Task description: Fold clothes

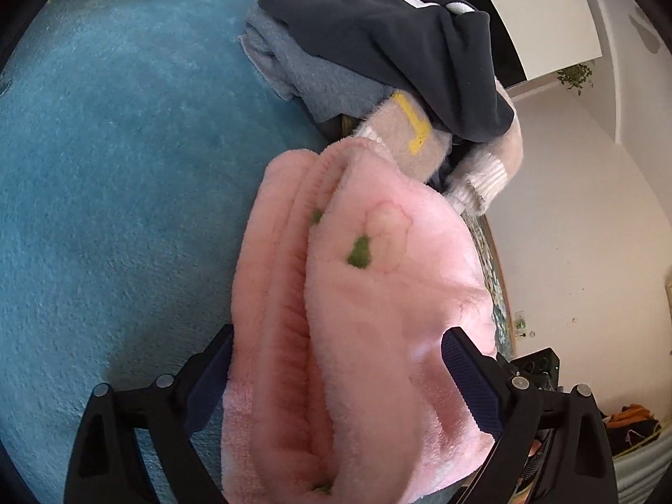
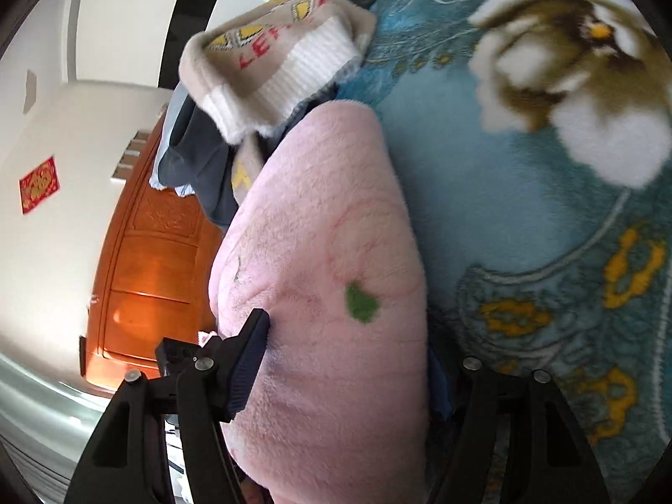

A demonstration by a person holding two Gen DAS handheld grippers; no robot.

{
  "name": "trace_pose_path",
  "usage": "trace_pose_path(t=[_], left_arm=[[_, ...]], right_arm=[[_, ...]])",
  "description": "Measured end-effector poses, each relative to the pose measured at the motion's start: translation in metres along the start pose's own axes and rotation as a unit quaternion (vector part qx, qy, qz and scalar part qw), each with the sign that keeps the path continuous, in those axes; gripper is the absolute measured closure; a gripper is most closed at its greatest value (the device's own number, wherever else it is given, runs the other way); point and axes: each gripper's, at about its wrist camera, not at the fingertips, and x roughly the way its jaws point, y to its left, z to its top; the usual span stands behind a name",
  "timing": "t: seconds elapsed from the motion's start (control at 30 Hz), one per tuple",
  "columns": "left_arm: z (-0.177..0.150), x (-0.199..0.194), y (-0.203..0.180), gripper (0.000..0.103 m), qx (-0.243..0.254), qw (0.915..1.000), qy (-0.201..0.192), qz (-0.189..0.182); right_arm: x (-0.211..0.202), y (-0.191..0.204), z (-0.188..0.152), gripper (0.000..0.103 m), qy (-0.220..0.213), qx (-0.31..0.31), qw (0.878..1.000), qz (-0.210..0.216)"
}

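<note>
My left gripper and right gripper both clamp the bulky pink fleece; thick folds may slip free, toppling the clothes pile at 12 o'clock

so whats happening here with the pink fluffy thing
A person is folding laundry on a blue blanket using two handheld grippers. Both the left gripper and the right gripper are clamped on a bundled, folded pink fleece garment, holding it between them. Just beyond it lies a pile of other clothes: a dark navy top, a grey-blue fleece and a beige sweater with white cuffs.
</note>
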Motion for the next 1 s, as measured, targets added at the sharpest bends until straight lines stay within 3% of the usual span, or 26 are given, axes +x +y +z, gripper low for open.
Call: trace_pose_path(t=[0.13,0.27,0.4,0.57,0.77,1.0], left_arm=[[0.006,0.01,-0.007,0.001,0.008,0.9999,0.009,0.009],[0.001,0.009,-0.013,0.003,0.025,0.9995,0.003,0.02],[-0.004,0.006,-0.016,0.013,0.031,0.9985,0.0,0.044],[-0.006,0.0,-0.022,0.042,0.043,0.9975,-0.008,0.056],[0.001,-0.011,-0.023,0.052,0.052,0.9976,-0.003,0.045],[0.028,-0.04,-0.022,0.056,0.054,0.9984,-0.016,0.006]], right_arm=[[0.011,0.01,0.0,0.026,-0.002,-0.02,1.0,-0.013],[0.014,0.013,0.003,0.026,-0.007,-0.015,1.0,-0.013],[0.012,0.021,0.002,0.031,-0.013,-0.017,1.0,-0.015],[0.008,0.041,-0.004,0.055,-0.029,-0.057,0.997,-0.035],[-0.004,0.059,-0.02,0.059,-0.056,-0.095,0.993,-0.037],[-0.001,0.115,-0.034,0.062,-0.062,-0.159,0.985,-0.037]])
